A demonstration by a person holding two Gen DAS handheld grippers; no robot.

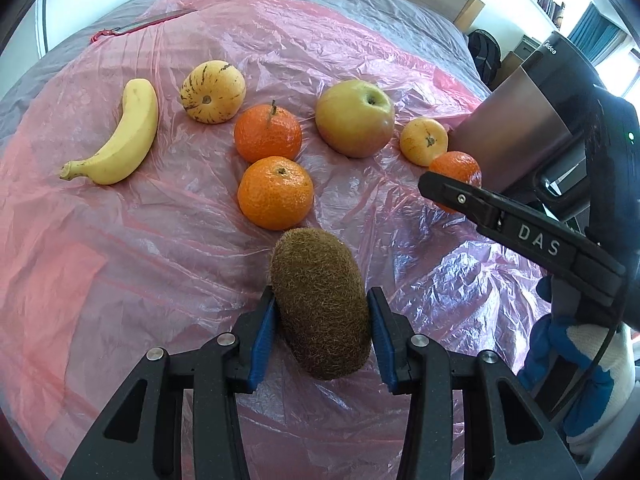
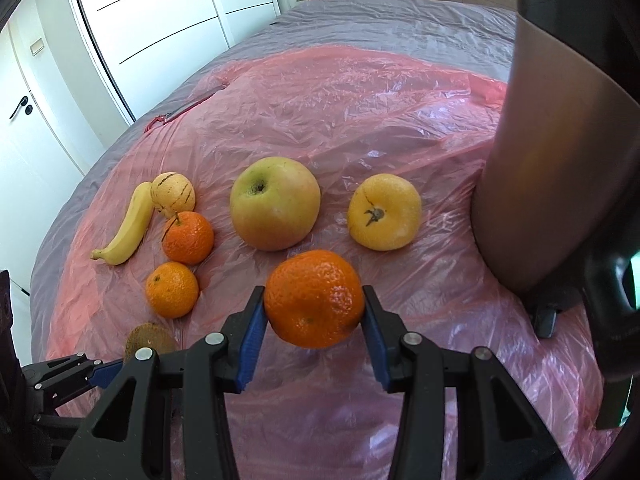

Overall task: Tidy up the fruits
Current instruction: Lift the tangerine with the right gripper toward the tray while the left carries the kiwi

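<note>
A steel-sided kettle with a black base stands at the right edge of the wrinkled pink plastic sheet, close beside the right gripper and just behind the small smooth yellow round fruit. The right gripper pinches a dimpled orange mandarin between its blue pads, just in front of the large yellow-green apple. The left gripper clamps a fuzzy brown oval kiwi near the sheet's front, a stemless mandarin directly ahead of it. Behind that one lies a stemmed mandarin, then a pale yellow striped melon-like fruit and a curved yellow banana to the left. The sheet covers grey bedding.
</note>
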